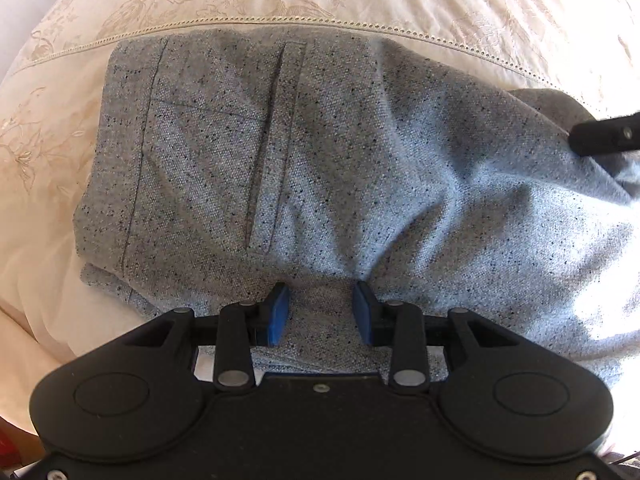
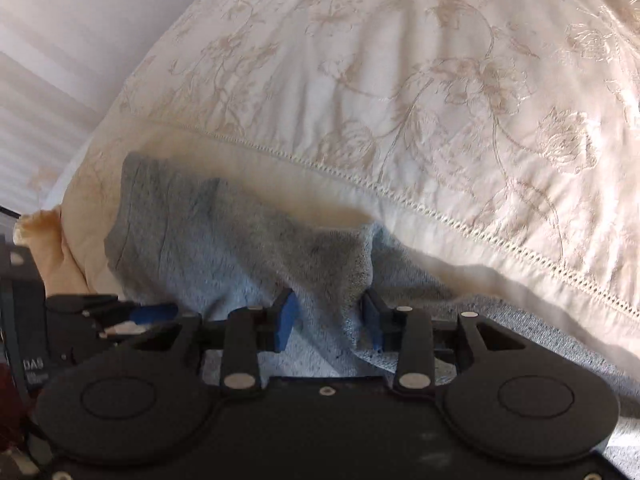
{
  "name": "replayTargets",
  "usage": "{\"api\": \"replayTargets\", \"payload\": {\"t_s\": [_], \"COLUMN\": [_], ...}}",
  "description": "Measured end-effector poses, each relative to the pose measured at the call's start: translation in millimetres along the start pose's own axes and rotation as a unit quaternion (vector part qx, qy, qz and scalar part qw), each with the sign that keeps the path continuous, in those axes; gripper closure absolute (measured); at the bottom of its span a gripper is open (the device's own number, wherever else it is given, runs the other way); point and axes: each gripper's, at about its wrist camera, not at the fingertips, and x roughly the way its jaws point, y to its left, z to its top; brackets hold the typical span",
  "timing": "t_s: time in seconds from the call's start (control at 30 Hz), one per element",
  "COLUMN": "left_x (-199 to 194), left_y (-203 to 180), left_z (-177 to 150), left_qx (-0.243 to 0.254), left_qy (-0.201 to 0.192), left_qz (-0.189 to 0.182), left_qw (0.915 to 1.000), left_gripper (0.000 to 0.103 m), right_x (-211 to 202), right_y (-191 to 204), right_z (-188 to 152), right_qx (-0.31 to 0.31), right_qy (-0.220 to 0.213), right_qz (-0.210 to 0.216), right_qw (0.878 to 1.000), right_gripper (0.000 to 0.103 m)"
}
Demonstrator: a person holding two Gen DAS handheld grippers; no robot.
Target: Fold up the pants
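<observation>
The grey speckled pants (image 1: pixel 320 152) lie on a cream bedspread, waistband and a back pocket to the left, partly folded. My left gripper (image 1: pixel 322 308) is open, its blue pads on either side of the near edge of the cloth. My right gripper (image 2: pixel 330 316) is open too, with a raised ridge of the pants (image 2: pixel 240 248) standing between its pads. The right gripper's black finger also shows in the left wrist view (image 1: pixel 604 136), against the cloth at the far right. The left gripper also shows in the right wrist view (image 2: pixel 120 316), at the far left.
A cream embroidered bedspread (image 2: pixel 440 80) with a stitched hem line (image 1: pixel 280 22) runs behind the pants. A pale wall or headboard (image 2: pixel 60 40) lies beyond on the left. A dark box (image 2: pixel 24 320) sits at the left edge.
</observation>
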Motion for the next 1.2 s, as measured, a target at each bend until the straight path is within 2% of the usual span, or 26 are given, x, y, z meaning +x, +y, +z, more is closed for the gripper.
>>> {"api": "replayTargets", "payload": {"t_s": [0.1, 0.2, 0.3, 0.43, 0.47, 0.53, 0.57, 0.63, 0.67, 0.73, 0.83, 0.93, 1.07, 1.13, 1.17, 1.2], "left_x": [-1.1, 0.9, 1.1, 0.7, 0.4, 1.0, 1.5, 1.1, 1.1, 1.4, 1.9, 0.2, -7.6, -18.1, -27.2, -39.2], "left_y": [-2.7, -2.0, -1.6, -3.1, -3.0, -4.0, -4.6, -7.3, -9.3, -14.1, -19.9, -22.7, -31.0, -34.4, -33.5, -31.6], "left_z": [-0.2, -0.4, -0.8, -1.0, -1.0, -2.0, -2.9, -5.4, -6.8, -8.7, -8.6, -8.8, -8.0, -5.2, -1.6, 2.9], "left_qx": [-0.001, -0.004, -0.004, -0.003, -0.003, 0.0, 0.003, 0.011, 0.015, 0.024, 0.039, 0.052, 0.104, 0.124, 0.126, 0.122], "left_qy": [0.001, 0.001, -0.001, -0.001, -0.001, -0.003, -0.005, -0.011, -0.015, -0.022, -0.022, -0.022, -0.013, -0.008, -0.014, -0.031], "left_qz": [0.0, -0.002, -0.001, 0.002, 0.002, 0.002, 0.003, 0.006, 0.009, 0.015, 0.023, 0.022, 0.029, 0.027, 0.02, 0.007], "left_qw": [1.0, 1.0, 1.0, 1.0, 1.0, 1.0, 1.0, 0.9999, 0.9997, 0.9994, 0.9987, 0.9981, 0.9941, 0.9919, 0.9918, 0.992], "left_gripper": [0.058, 0.058, 0.058, 0.058, 0.058, 0.058, 0.058, 0.058, 0.058, 0.058, 0.058, 0.058, 0.058, 0.058, 0.059, 0.059], "right_x": [-2.6, -2.9, 12.9, 32.7, 33.1, 20.6, 7.8, -19.1, -24.2, -11.9, 17.1, 33.8, 40.2, 24.4, 8.1, -4.8], "right_y": [-8.9, -16.1, -24.7, -27.6, -26.7, -20.1, -14.8, -5.4, -6.4, -10.4, -10.4, -16.9, -17.2, -19.7, -22.9, -26.6], "right_z": [18.5, 30.9, 39.9, 33.7, 31.4, 29.9, 31.8, 40.6, 52.4, 64.0, 69.4, 72.6, 67.7, 61.7, 56.1, 51.1], "right_qx": [-0.002, 0.01, 0.027, 0.029, 0.03, 0.029, 0.026, 0.016, 0.022, 0.022, -0.017, 0.002, 0.021, 0.04, 0.058, 0.075], "right_qy": [0.001, 0.003, 0.052, 0.096, 0.097, 0.073, 0.042, -0.035, -0.055, -0.042, -0.02, -0.012, -0.023, -0.062, -0.091, -0.111], "right_qz": [-0.007, 0.01, 0.048, 0.059, 0.07, 0.094, 0.098, 0.074, 0.06, 0.04, -0.018, -0.041, -0.055, -0.074, -0.091, -0.092], "right_qw": [1.0, 1.0, 0.997, 0.993, 0.992, 0.992, 0.994, 0.996, 0.996, 0.998, 0.999, 0.999, 0.998, 0.994, 0.99, 0.987], "right_gripper": [0.061, 0.061, 0.06, 0.061, 0.063, 0.099, 0.099, 0.099, 0.099, 0.1, 0.1, 0.1, 0.099, 0.085, 0.075, 0.075]}}
